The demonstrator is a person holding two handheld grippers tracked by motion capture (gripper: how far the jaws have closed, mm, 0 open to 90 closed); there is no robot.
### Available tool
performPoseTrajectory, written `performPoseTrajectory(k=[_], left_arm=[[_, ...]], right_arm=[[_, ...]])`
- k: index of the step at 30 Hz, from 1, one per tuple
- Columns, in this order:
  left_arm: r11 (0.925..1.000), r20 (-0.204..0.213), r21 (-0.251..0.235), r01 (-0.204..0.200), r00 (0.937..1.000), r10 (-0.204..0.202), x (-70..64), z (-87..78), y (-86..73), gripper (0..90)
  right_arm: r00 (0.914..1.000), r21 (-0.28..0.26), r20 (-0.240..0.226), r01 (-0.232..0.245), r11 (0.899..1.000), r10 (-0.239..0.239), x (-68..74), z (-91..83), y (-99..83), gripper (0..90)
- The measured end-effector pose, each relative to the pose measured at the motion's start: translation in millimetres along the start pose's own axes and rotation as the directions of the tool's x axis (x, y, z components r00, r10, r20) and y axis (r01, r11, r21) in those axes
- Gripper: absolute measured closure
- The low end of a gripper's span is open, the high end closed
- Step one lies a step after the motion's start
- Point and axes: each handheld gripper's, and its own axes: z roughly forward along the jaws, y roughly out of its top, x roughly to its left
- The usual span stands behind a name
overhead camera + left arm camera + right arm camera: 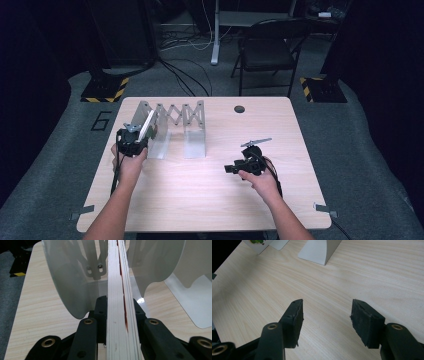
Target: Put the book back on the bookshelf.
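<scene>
Left gripper (134, 140) clamped on thin book (121, 302), edge-on, spine low, lined up with slot between dividers of expanding rack (172, 117) at table's (200, 200) left rear; likely for filing upright. Right gripper (325, 315) jaws apart, idle above bare tabletop, well clear.

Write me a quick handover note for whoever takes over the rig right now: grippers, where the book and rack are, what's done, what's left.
Left gripper: shut on the thin white book, held edge-up at the left end of the rack.
Right gripper: open, holding nothing, low over bare table right of the rack.
Expanding metal rack: stands at the table's far left; its dividers flank the book.
Done: book picked up and brought between two dividers.
Left: probably lower it into the slot, release, and withdraw; whether it already rests on the base cannot be told.
</scene>
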Motion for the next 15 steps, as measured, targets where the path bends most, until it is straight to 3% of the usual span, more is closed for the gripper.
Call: performPoseTrajectory(k=[9, 15], left_arm=[[1.0, 0.007, -0.007, 0.003, 1.0, -0.003, -0.9, -7.9, 1.4, 63.7], [0.9996, 0.013, -0.002, -0.03, 0.9995, 0.03, -4.4, -16.2, 0.5, 57.2]], right_arm=[[1.0, -0.005, -0.003, 0.009, 1.0, -0.009, 0.2, 0.4, 0.2, 43.2], [1.0, 0.002, -0.006, 0.002, 1.0, -0.002, 2.2, 0.4, 0.5, 43.2]])
